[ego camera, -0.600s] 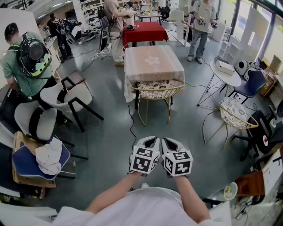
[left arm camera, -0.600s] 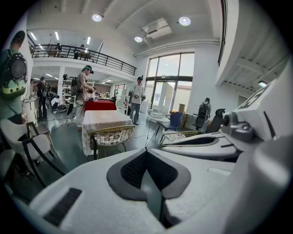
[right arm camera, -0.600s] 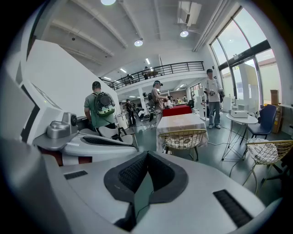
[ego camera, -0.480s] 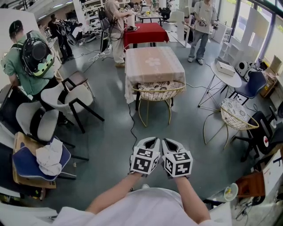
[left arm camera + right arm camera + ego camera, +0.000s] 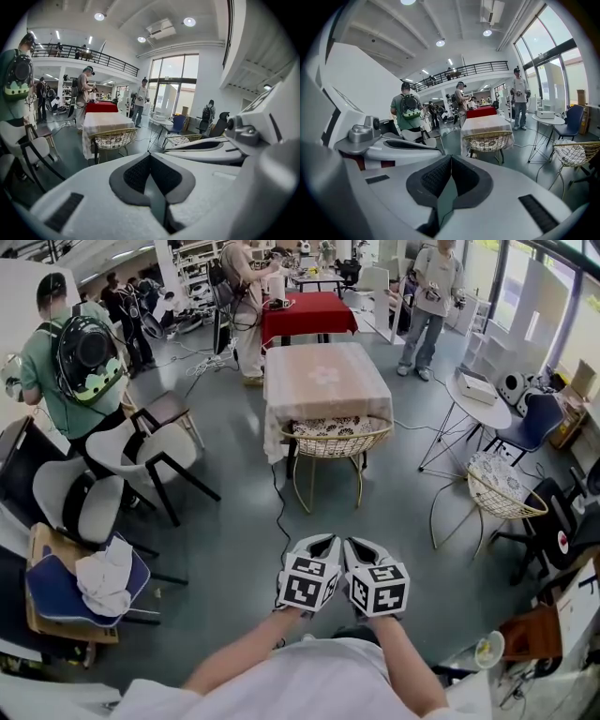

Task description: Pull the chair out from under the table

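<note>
A gold wire chair (image 5: 334, 439) with a patterned cushion stands pushed against the near side of a table (image 5: 324, 381) under a pale pink cloth. The same chair (image 5: 112, 138) shows ahead in the left gripper view, and the chair (image 5: 489, 140) also ahead in the right gripper view. My left gripper (image 5: 320, 542) and right gripper (image 5: 357, 544) are held side by side in front of my chest, well short of the chair, touching nothing. Both are shut and empty, jaws pressed together.
A second wire chair (image 5: 503, 488) stands at the right beside a small round white table (image 5: 480, 395). White and black chairs (image 5: 141, 448) crowd the left, one with a blue cushion and cloth (image 5: 89, 579). A cable (image 5: 278, 512) runs across the grey floor. Several people stand around.
The view has shifted slightly; the person with the backpack at left has moved a little nearer. The grippers stay together, shut, in the same place.
</note>
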